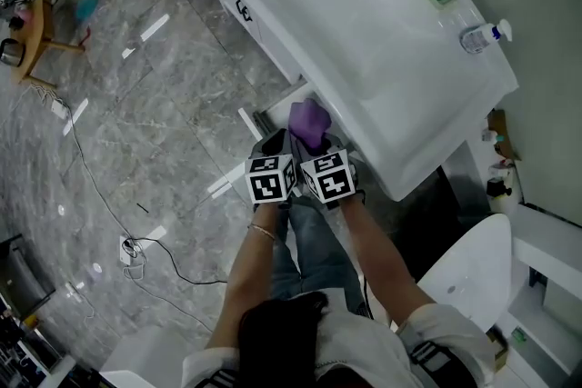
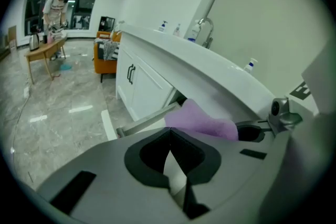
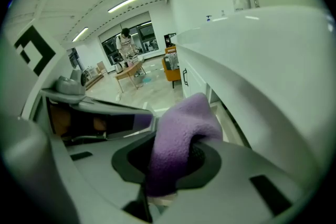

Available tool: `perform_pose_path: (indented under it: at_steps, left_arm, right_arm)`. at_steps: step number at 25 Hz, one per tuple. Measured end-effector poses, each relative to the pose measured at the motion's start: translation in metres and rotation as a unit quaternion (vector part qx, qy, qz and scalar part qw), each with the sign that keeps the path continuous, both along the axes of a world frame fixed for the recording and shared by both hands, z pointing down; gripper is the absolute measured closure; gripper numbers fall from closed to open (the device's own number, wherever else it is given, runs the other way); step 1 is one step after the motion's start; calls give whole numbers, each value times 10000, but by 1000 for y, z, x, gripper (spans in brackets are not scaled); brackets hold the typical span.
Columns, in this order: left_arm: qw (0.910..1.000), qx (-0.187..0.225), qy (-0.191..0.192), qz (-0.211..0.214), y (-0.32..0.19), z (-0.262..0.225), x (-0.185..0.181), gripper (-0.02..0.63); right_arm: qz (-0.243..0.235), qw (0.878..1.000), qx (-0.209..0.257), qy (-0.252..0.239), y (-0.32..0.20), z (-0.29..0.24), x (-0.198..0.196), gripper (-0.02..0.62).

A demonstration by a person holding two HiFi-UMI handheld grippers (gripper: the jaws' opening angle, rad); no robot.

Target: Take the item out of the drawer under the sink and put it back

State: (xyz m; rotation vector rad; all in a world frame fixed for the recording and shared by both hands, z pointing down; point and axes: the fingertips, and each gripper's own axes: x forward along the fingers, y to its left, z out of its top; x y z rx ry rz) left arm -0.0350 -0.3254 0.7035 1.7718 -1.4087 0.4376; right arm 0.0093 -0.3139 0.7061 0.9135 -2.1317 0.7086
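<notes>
Person's forearms (image 1: 244, 273) nearest, right gripper (image 3: 170, 165) clenched on a purple cloth (image 3: 181, 128), left gripper (image 2: 169, 138) closed and empty just beside it, cloth at the open drawer (image 1: 257, 119) below the white sink (image 1: 400, 104)

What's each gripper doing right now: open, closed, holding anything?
left gripper: closed, nothing in it.
right gripper: closed on the purple cloth.

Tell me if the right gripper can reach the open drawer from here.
Probably yes. The right gripper, shut on the purple cloth, is just in front of the drawer, which stands open under the sink; nothing lies between them.
</notes>
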Motion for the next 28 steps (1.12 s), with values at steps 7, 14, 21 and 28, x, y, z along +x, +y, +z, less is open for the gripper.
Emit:
perform_pose_path:
  at_steps: [7,14,21,28]
  left_arm:
    - [9997,-163,28,-188,-4,23,-14,601]
    - [9972,-726,-24,-181,-2,49,-14,601]
    - [9962,-851,14,-178,-10,58,-14,601]
    - [9937,-986,398,-343,-15,61,-10,601]
  right_arm:
    - [358,9993,-120,70,-6,31,4,500]
    - [462,9985,-252,118,-18,58,6,500]
    - [544,9976,-404,156,-25,83,9,500]
    - [297,9972,-616,316,-24,113,5,500]
